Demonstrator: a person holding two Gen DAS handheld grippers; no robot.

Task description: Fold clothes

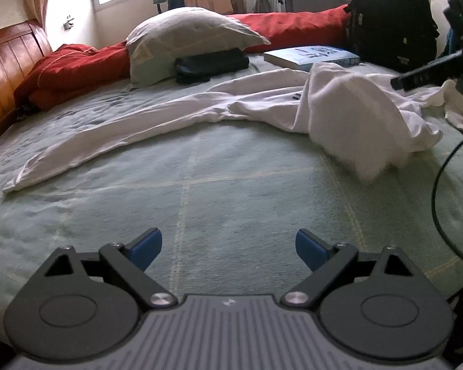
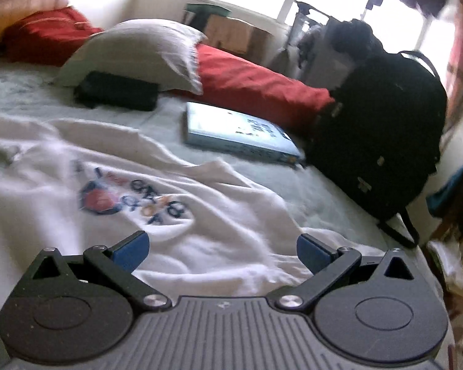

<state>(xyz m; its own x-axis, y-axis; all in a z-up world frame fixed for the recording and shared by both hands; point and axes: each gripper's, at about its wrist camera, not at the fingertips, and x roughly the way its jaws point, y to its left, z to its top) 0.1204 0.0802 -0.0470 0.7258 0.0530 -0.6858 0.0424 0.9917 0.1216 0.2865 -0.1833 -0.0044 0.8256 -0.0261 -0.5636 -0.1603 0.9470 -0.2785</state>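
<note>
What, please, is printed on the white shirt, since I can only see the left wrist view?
Observer: The shirt bears a round red and blue badge with dark lettering beside it; the blur makes the words unreadable.
Operator: Thank you. Is the right claw holding any of the cloth?
Observer: No, the right claw is open above the shirt, with nothing between its fingers.
Operator: And what lies just beyond the shirt on that side?
Observer: A pale blue book lies flat on the bed, with a black backpack to its right.
</note>
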